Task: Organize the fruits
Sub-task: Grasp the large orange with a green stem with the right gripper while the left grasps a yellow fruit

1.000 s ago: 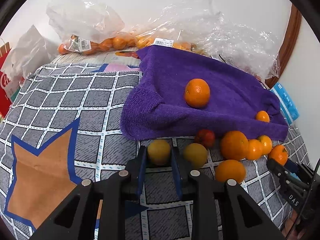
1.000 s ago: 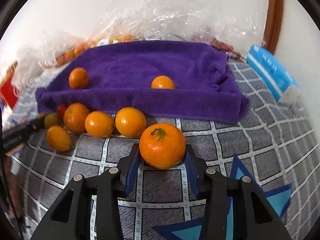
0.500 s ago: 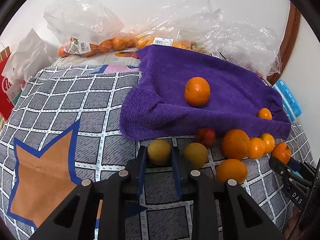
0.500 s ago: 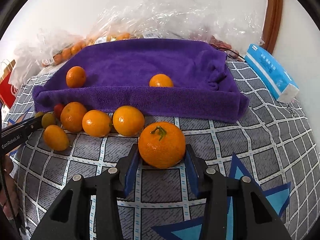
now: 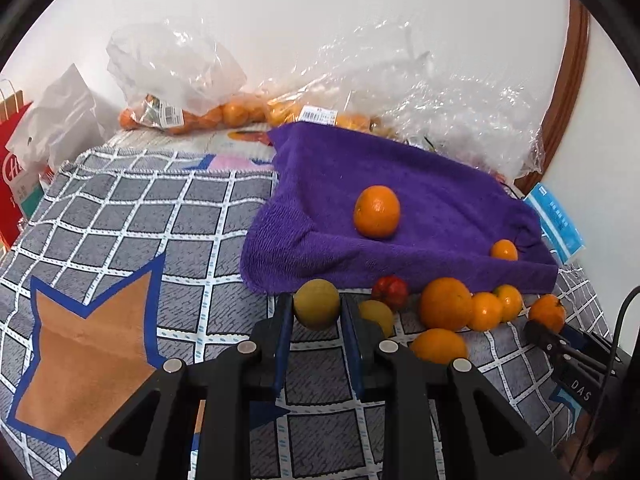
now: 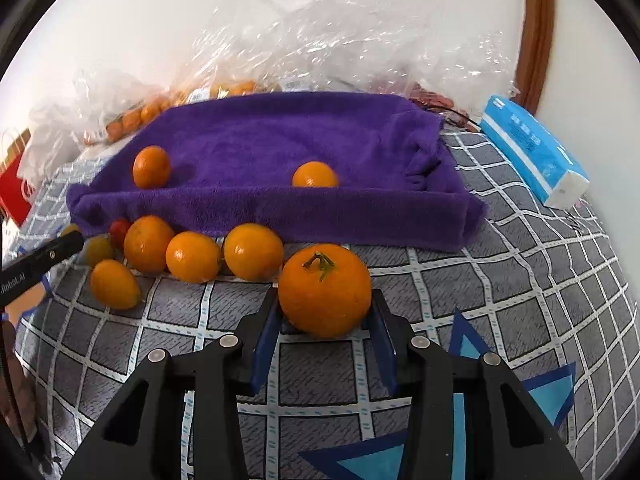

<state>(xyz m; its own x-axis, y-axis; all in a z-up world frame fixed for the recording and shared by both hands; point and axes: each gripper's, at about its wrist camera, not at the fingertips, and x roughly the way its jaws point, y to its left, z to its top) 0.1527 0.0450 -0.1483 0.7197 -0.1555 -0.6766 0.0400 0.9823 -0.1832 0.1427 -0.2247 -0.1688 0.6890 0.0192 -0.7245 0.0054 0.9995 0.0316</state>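
Both tools are lifting slightly off the checked cloth [image 5: 120, 216], the left tool [image 5: 317, 312] carrying its yellow fruit [image 5: 317, 309], the right tool [image 6: 325, 312] its orange [image 6: 325, 290].

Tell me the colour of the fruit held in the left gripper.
Dull yellow-green fruit, clearest in the left wrist view, clamped in the left gripper.

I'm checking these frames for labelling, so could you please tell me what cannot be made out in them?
- Left wrist view: the fruit in the clear plastic bags is blurred by crinkled film, so it cannot be counted.
- Right wrist view: the small orange on the purple towel is half hidden by the towel's front fold.
- Left wrist view: the red paper bag is cut off by the edge.
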